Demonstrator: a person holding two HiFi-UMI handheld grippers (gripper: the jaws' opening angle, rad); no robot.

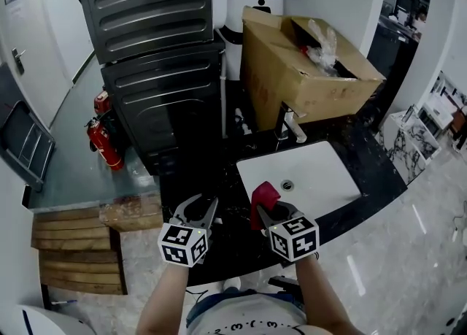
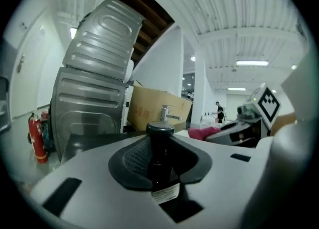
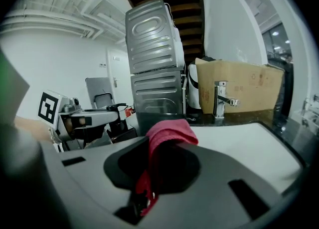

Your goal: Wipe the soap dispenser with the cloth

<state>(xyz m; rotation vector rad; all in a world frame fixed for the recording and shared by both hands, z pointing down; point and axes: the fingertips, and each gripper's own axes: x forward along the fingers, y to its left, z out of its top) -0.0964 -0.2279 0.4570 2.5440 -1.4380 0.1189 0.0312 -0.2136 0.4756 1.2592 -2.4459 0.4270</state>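
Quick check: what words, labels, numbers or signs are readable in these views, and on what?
No text reads clearly.
Red print on the cardboard box: blurred, unreadable.
White label on the soap dispenser: too small to read.
Sheet on the white door: too small to read.
Marker cubes: square patterns only, no words.

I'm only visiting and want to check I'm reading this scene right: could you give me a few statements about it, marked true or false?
1. The right gripper holds a red cloth. True.
2. The left gripper is empty. False: a dark soap dispenser is clamped between its jaws.
3. The cloth is pressed against the soap dispenser. False: they are apart.
4. A cardboard box sits behind the faucet. True.
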